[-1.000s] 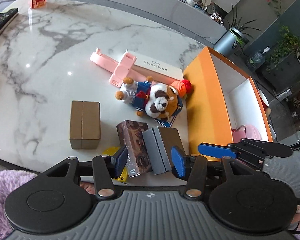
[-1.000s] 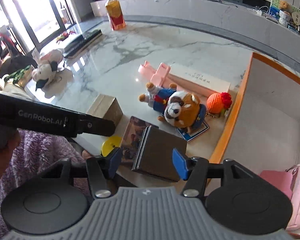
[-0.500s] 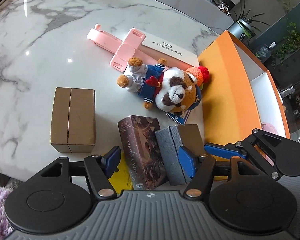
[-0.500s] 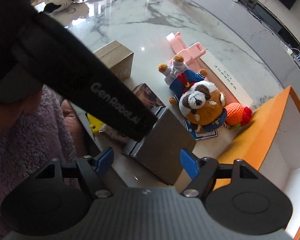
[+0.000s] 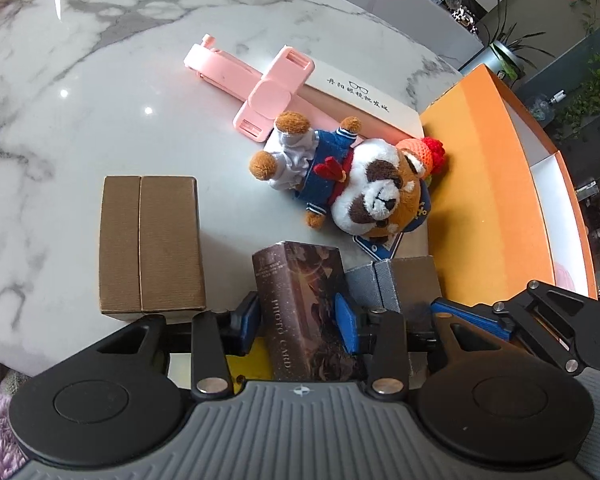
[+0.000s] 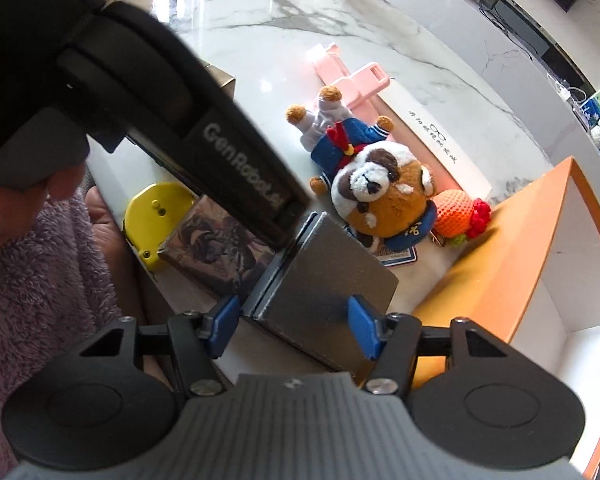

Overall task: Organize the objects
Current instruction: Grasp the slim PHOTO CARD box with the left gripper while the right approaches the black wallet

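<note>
Blue-padded left gripper point(image 5: 300, 320) closed on a dark photo-card box point(image 5: 300, 292) at the near edge of the marble table point(image 5: 80, 80), beside a brown box point(image 5: 150, 244). Right gripper point(image 6: 292, 326) straddling a grey box point(image 6: 324, 292), pads point(image 6: 362, 330) close to its sides; contact cannot be told. Plush dog point(image 5: 356, 184) lying just beyond, near the orange bin point(image 5: 484, 184). Yellow tape measure point(image 6: 156, 216) at the table's edge.
</note>
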### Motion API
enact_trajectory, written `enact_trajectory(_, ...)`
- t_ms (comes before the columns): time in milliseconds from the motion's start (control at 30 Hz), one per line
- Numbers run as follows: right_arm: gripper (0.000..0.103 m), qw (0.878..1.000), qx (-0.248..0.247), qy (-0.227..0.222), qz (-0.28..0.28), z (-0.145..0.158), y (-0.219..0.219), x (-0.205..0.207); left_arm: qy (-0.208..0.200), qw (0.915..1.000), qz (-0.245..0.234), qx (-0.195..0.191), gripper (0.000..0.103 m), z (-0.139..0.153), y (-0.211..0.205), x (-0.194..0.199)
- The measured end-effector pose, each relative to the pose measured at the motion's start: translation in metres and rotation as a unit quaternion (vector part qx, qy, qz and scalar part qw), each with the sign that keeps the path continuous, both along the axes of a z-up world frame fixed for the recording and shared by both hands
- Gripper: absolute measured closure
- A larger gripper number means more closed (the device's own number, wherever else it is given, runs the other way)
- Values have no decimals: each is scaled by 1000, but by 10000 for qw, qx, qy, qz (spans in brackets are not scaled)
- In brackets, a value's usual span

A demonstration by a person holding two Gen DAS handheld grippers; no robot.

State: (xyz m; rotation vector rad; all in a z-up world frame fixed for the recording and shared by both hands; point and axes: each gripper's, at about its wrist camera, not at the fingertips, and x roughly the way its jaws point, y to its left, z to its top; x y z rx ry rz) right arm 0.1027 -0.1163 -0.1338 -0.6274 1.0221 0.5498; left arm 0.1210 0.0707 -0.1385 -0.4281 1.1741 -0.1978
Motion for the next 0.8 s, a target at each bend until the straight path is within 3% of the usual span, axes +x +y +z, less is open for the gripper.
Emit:
enact_trajectory(100,51,9999,96,-63,31,6,-1,-4,-205,9996,19,-217,73,12,4,-6)
enact_trajectory(133,62,9997,225,-24,45,10,-1,-5,-255,9995,25,-207,76,16,4,-8)
enact_trajectory(167,96,9990,410,164,23,12,-2,-4,-293,9995,7,-142,76,20,3,-9)
enact_trajectory(233,103,9959,684,537,-252,10,-6,1,-324,9995,-11,1,77,26,2,-13)
enact_trajectory(367,103,9963,659,438,-335,8,-8,-6,-365,9990,-26,252,77,33,4,-22)
enact_trajectory(433,98,9971,644,322,-264,14,-8,-10,-422,9981,-54,439,77,34,2,-25)
enact_trajectory(500,81,9990,407,120,-101,18,-5,-13,-442,9975,-28,552,77,34,2,-25)
enact_trajectory(533,60,9996,295,34,-25,20,-3,-13,-444,9974,-11,573,77,34,3,-24)
enact_trajectory(567,49,9998,171,-20,35,21,-3,-11,-451,9972,5,589,77,34,3,-23)
enact_trajectory(700,43,9996,-227,-18,178,21,4,1,-526,9965,80,643,77,37,5,-21)
enact_trajectory(767,28,9983,-544,-60,193,11,18,-14,-542,9965,99,635,77,38,7,-19)
enact_trajectory(800,26,9975,-678,-72,189,6,26,-9,-547,9965,101,629,77,38,7,-19)
